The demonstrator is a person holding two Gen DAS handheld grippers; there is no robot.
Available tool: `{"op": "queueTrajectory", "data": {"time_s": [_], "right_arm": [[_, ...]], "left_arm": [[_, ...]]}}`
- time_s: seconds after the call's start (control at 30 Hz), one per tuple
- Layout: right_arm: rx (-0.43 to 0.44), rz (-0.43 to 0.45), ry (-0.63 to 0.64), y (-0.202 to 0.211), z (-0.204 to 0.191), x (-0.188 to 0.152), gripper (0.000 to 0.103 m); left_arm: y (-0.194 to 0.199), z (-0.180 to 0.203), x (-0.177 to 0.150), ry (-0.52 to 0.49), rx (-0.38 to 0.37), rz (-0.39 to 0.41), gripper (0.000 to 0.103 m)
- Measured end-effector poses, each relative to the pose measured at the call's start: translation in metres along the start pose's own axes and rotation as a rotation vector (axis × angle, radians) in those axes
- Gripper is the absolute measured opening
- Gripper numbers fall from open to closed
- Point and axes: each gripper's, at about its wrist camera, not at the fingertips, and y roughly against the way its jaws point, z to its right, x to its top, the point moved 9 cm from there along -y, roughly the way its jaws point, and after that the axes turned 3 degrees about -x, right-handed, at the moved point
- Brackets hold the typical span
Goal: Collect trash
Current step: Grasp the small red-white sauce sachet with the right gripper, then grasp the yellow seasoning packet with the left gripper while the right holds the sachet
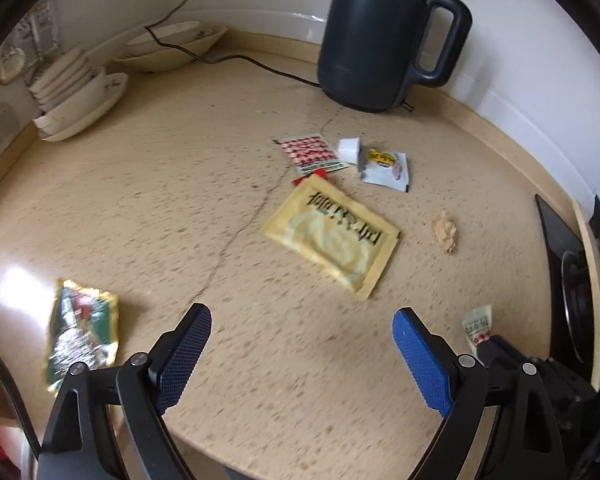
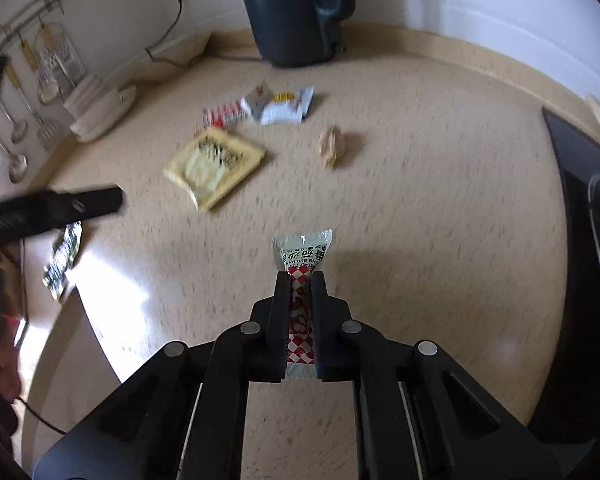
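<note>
Right gripper [image 2: 300,280] is clamped tight on a small sauce sachet [image 2: 303,250], fingers [image 2: 281,312] pressed against its red-and-white checked half while the grey printed end pokes out past the tips, above the bench [image 2: 420,220] near its front edge. In the left wrist view that same sachet [image 1: 477,326] shows at the bench's right front, close beside the stove [image 1: 572,272].

Left gripper [image 1: 302,344] hangs with fingers [image 1: 420,360] spread wide and nothing between them. The yellow packet [image 1: 332,236] lies flat mid-bench, just ahead of the gap and clear of both tips. A green foil wrapper [image 1: 82,330] sits at the front left edge, just outside the left finger.

Further back, a red checked packet [image 1: 310,152], a white cup [image 1: 350,150] and a white wrapper [image 1: 386,168] cluster before the dark kettle [image 1: 380,36]. A crumpled tan scrap [image 1: 445,231] lies right of the yellow packet. Stacked dishes [image 1: 80,96] fill the back left corner.
</note>
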Motion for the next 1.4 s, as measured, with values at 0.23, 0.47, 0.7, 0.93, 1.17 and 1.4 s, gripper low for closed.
{"op": "queueTrajectory", "data": {"time_s": [0.23, 0.47, 0.7, 0.93, 1.17, 1.4], "right_arm": [[0.015, 0.041, 0.002, -0.004, 0.016, 0.038, 0.009], [0.043, 0.015, 0.001, -0.02, 0.027, 0.044, 0.009], [0.079, 0.011, 0.002, -0.029, 0.031, 0.053, 0.01], [0.121, 0.012, 0.015, -0.033, 0.019, 0.061, 0.01], [0.139, 0.008, 0.025, -0.037, 0.007, 0.059, 0.01], [0.126, 0.003, 0.038, -0.037, 0.01, 0.056, 0.01]], "left_arm": [[-0.051, 0.016, 0.035, 0.128, -0.029, -0.057, 0.089], [-0.105, 0.023, 0.053, 0.23, 0.064, -0.139, 0.089], [-0.126, 0.017, 0.06, 0.179, 0.124, -0.135, 0.089], [-0.115, -0.019, 0.041, 0.137, 0.125, -0.131, 0.092], [-0.102, -0.01, 0.049, 0.27, -0.043, -0.098, 0.09], [-0.128, 0.016, 0.064, 0.247, 0.089, -0.117, 0.09]]}}
